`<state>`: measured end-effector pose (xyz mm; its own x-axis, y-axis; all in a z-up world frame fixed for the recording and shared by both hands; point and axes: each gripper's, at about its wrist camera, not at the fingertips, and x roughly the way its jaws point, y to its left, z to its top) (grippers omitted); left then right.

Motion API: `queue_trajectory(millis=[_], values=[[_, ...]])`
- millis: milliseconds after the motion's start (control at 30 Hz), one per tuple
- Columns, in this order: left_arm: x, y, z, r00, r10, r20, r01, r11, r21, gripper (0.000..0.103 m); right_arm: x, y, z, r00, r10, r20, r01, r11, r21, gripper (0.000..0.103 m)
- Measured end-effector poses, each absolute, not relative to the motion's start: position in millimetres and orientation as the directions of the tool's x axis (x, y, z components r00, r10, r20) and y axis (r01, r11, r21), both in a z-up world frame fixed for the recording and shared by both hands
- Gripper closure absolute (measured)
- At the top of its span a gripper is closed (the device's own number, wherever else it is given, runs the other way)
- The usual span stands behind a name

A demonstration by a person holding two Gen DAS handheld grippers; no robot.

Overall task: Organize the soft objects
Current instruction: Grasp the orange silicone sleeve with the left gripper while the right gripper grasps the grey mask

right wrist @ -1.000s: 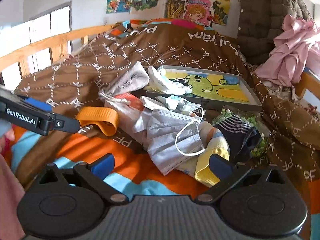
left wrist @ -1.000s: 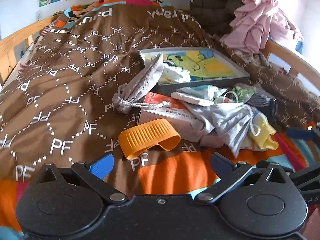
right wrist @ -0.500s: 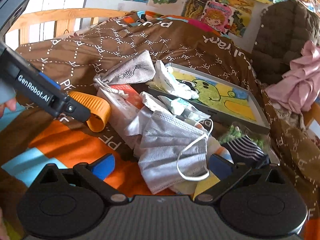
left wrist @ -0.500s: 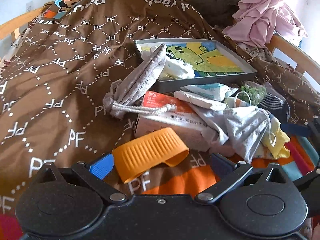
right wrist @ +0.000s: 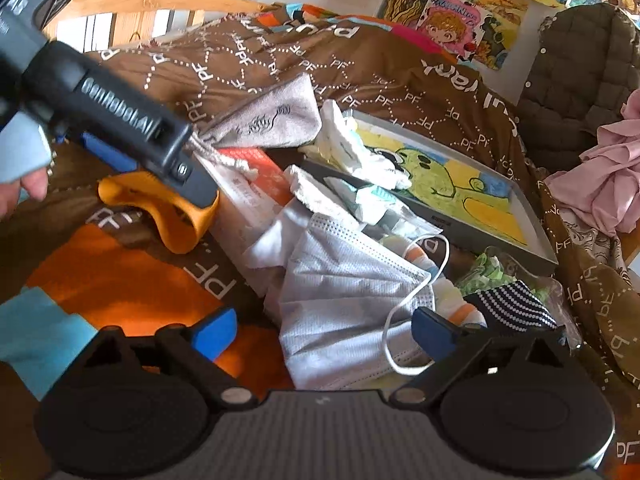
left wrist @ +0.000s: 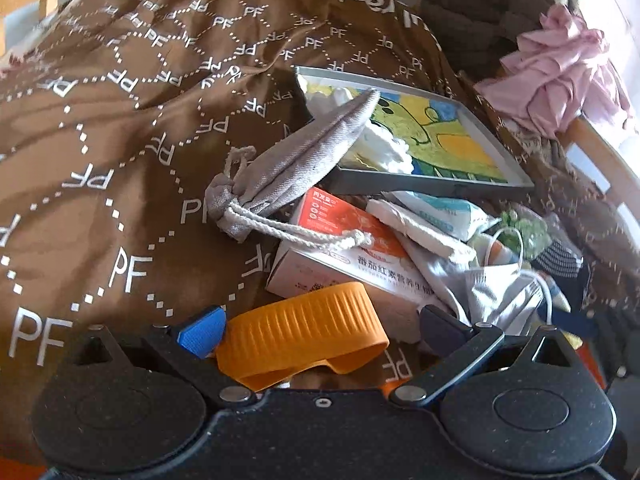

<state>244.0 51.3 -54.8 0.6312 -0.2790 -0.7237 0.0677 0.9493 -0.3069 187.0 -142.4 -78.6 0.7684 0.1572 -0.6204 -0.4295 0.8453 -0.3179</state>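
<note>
My left gripper (left wrist: 318, 330) is spread wide, its blue-tipped fingers (left wrist: 202, 330) either side of the ribbed orange silicone band (left wrist: 304, 330), which lies on the brown quilt (left wrist: 120, 128) between them without being pinched. Just past the band sits an orange and white carton (left wrist: 340, 248), its near corner almost against the band. A grey drawstring pouch (left wrist: 296, 164) leans over the carton's far end, its cord trailing across the lid and its top resting on the rim of the grey tray (left wrist: 432, 180), where a white cloth (left wrist: 384, 144) is bunched.

My right gripper (right wrist: 322, 330) is also open, holding nothing, poised over a grey face mask (right wrist: 340, 300) whose white ear loop curls near my right finger. The mask is draped across the carton's side. Beside it lie a dark striped sock (right wrist: 516, 308), a green packet (right wrist: 488, 272) and white tissue packs (right wrist: 360, 200). A pink garment (right wrist: 600, 184) is heaped beyond the tray, well apart.
</note>
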Motion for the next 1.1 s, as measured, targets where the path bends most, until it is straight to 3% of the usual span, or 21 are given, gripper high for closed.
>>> queue_trajectory(millis=[167,567,800,933,1033,1100], values=[[247.9,58.2,-58.3,0.628,-0.293,-0.721,0.046,0.939,-0.341,0.008,190.7,-143.5,-80.3,0.756,0.137,-0.64,-0.416,0.856,-0.308,0.018],[246.8,52.4,-63.4,0.612,-0.305,-0.73,0.098,0.945,-0.312,0.036,192.2,-146.6,-79.6,0.749,0.116,-0.652,-0.395,0.868,-0.299,0.039],[240.9,47.7,-61.6,0.617,-0.314,-0.721,0.13,0.945,-0.3,0.058,191.1,-145.6,-80.3,0.739,0.123,-0.662,-0.407,0.865,-0.294,0.052],[234.9,43.9,-58.6,0.629,-0.313,-0.711,0.151,0.947,-0.283,0.067,191.5,-146.9,-79.7,0.732,0.129,-0.669,-0.406,0.871,-0.276,0.067],[230.0,42.0,-56.3,0.643,-0.311,-0.7,0.162,0.949,-0.272,0.07,190.3,-147.9,-77.4,0.734,0.14,-0.665,-0.402,0.878,-0.259,0.082],[226.7,40.7,-53.9,0.653,-0.309,-0.691,0.17,0.949,-0.265,0.072,188.7,-148.1,-75.4,0.736,0.147,-0.66,-0.4,0.882,-0.249,0.087]])
